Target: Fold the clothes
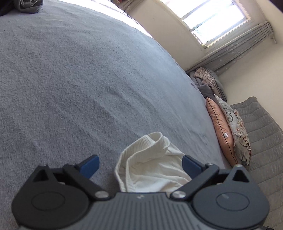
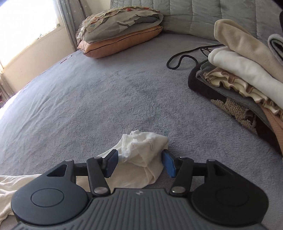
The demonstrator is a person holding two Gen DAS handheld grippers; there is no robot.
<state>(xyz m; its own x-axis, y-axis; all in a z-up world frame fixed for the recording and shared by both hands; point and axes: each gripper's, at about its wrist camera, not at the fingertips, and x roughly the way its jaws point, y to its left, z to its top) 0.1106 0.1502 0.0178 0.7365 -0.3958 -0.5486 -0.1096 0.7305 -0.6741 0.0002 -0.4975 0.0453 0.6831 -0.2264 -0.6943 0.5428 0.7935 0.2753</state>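
Where the grey blanket (image 1: 88, 79) covered the bed, a cream-white knitted garment (image 1: 152, 168) lay bunched at its near edge. In the left wrist view its ribbed cuff or collar curled upward, and the cloth sat between the blue pads of the left gripper (image 1: 139, 165), whose jaws stood spread wide; the left pad was clear of the fabric, while the right pad was just beside it, and contact there could not be told. In the right wrist view another bunched end of the white garment (image 2: 143, 150) rested on the blanket between the fingers of the right gripper (image 2: 140, 163), released to about half its spread. The cloth lay against or very near both blue pads, yet it looked slack rather than pinched, and more of it trailed off to the near left.

To the right, further back, a pile of folded clothes (image 2: 247, 76) in cream, beige, grey and brown was stacked on the bed, with a black cord (image 2: 184, 58) looping beside it. Far left, an orange pillow (image 2: 120, 42) carried a patterned grey pillow (image 2: 122, 23) on top, against a quilted grey headboard (image 2: 191, 16). A bright window (image 1: 212, 19) with a grey curtain (image 1: 244, 47) lit the far wall.
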